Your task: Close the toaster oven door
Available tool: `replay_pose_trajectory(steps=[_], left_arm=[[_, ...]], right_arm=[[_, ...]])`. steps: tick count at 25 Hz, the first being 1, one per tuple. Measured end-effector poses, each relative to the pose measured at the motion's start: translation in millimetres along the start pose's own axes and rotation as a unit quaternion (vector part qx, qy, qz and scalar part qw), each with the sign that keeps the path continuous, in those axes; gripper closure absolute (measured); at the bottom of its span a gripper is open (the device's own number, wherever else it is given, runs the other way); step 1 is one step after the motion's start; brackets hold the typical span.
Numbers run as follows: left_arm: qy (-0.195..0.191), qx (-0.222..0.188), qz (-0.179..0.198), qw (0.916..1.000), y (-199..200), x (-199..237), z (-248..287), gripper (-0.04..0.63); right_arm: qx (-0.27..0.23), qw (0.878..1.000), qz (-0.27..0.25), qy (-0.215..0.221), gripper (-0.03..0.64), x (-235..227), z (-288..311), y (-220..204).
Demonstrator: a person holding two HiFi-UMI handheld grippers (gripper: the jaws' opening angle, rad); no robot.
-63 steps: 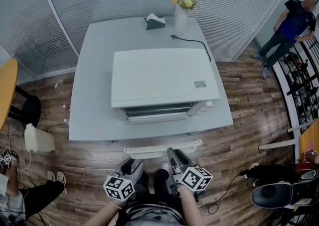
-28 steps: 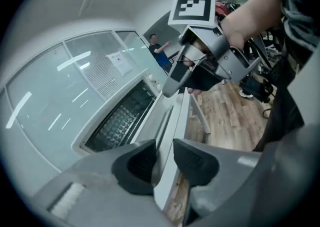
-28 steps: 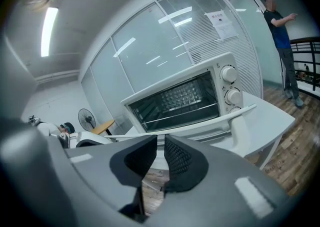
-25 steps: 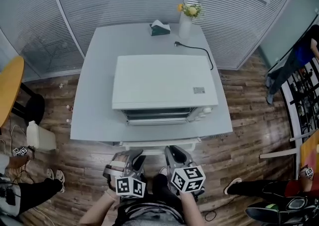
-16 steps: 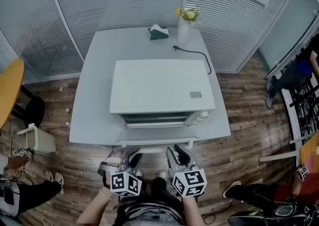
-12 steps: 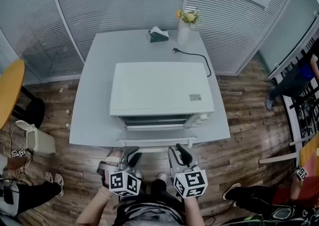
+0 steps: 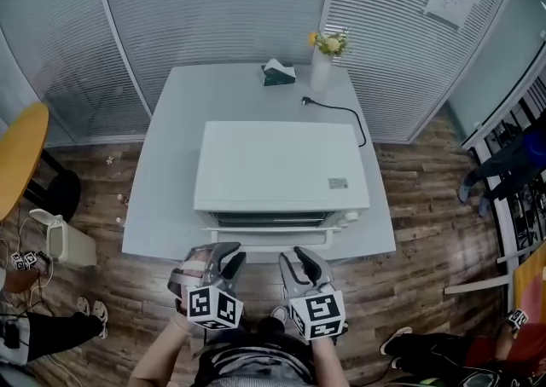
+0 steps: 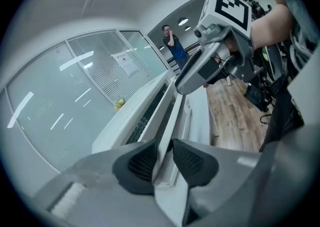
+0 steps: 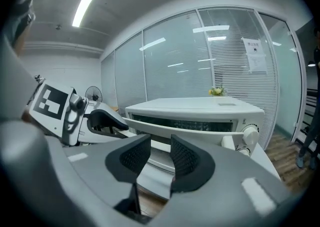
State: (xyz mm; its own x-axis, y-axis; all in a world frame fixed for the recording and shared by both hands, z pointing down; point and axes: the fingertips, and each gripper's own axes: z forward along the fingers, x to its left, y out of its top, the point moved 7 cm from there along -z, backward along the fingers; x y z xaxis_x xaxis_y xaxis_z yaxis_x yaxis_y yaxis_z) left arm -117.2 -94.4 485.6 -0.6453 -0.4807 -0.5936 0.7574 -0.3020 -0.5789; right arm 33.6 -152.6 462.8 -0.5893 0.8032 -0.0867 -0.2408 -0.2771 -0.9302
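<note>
The toaster oven sits mid-desk, front towards the person, and both grippers are in low at that front. The door is partway up: hinged along the bottom, it leans out with its free edge tipped towards the person, and a dark gap shows under the oven's top. Its long axis runs side to side, parallel to the desk's near edge.

The left gripper is clenched on the door. In the left gripper view the thin white edge runs straight between the two pads, which sit against it on either side. That grip looks like the working one, a pinch on the free edge so the panel can be swung up on its hinge.

The right gripper has just been opening its jaws. They stand apart with nothing pressed between them, and the door shows through the gap, just beyond. My read is that it's letting go so one hand finishes the swing.

The door isn't home yet.
</note>
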Motion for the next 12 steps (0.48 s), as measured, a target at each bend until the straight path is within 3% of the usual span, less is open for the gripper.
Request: replay_pose_trajectory(steps=[12], left_arm=[[0.022, -0.008, -0.030, 0.9993, 3.0, 28.7, 18.2, 0.479]], right_arm=[[0.009, 1.000, -0.014, -0.004, 0.485, -15.7, 19.8, 6.2]])
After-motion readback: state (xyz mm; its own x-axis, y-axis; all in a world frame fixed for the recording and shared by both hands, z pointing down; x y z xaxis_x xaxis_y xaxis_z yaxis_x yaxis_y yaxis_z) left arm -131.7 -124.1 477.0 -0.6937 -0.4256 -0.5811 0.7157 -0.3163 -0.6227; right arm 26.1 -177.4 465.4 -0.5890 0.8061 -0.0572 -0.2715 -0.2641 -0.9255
